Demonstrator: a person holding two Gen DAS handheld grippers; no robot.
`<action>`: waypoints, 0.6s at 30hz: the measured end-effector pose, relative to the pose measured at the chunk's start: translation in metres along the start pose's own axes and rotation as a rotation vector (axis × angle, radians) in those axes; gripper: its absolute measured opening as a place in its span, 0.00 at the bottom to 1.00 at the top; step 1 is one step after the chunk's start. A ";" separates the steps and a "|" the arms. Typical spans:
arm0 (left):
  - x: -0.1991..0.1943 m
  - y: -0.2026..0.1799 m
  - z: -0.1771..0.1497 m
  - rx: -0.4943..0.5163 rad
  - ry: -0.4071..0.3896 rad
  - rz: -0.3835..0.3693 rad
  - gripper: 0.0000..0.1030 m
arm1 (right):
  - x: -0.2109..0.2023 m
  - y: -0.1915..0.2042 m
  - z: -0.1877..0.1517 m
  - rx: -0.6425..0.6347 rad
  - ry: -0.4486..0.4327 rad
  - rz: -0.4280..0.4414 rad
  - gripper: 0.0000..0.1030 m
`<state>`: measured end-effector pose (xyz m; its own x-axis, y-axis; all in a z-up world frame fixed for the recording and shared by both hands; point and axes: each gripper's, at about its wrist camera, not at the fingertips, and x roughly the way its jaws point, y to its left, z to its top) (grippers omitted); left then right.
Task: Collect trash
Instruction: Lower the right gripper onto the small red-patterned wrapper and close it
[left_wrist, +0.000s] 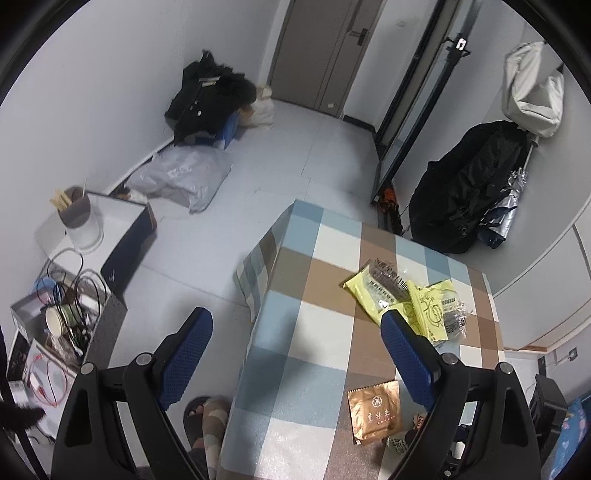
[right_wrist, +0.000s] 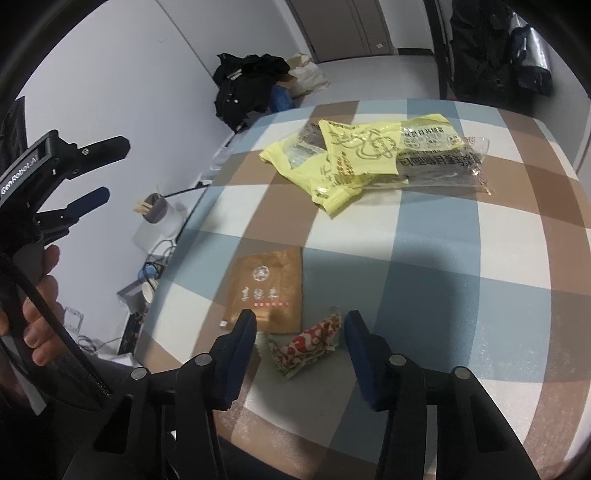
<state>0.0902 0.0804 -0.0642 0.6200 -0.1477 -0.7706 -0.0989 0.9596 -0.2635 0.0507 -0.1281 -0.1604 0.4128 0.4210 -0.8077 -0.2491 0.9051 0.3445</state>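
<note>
Trash lies on a checked tablecloth (right_wrist: 424, 258). A red-and-white candy wrapper (right_wrist: 308, 341) sits between the open fingers of my right gripper (right_wrist: 301, 325). A brown sachet (right_wrist: 267, 290) lies just beyond it, also in the left wrist view (left_wrist: 375, 411). Yellow and clear plastic wrappers (right_wrist: 373, 151) lie farther back, and show in the left wrist view (left_wrist: 410, 302). My left gripper (left_wrist: 295, 325) is open and empty, held over the table's left edge; it shows from the side in the right wrist view (right_wrist: 99, 173).
A box of cables and a paper cup (left_wrist: 66, 317) stands on the floor left of the table. A white box with a chopstick cup (left_wrist: 79, 218), a grey plastic bag (left_wrist: 181, 177) and black clothing (left_wrist: 210, 99) lie beyond. A sandalled foot (left_wrist: 205, 417) is by the table.
</note>
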 end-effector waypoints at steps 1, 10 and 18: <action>0.001 0.000 0.000 -0.004 0.005 -0.005 0.88 | 0.001 -0.001 -0.001 0.006 0.003 -0.005 0.40; 0.006 -0.008 -0.005 0.031 0.029 0.000 0.88 | -0.004 -0.008 -0.010 0.022 -0.001 0.016 0.18; 0.010 -0.013 -0.009 0.067 0.055 -0.004 0.88 | -0.011 -0.013 -0.011 0.027 -0.018 0.022 0.14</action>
<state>0.0913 0.0647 -0.0738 0.5765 -0.1631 -0.8007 -0.0429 0.9725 -0.2290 0.0398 -0.1450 -0.1607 0.4229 0.4412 -0.7915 -0.2343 0.8970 0.3749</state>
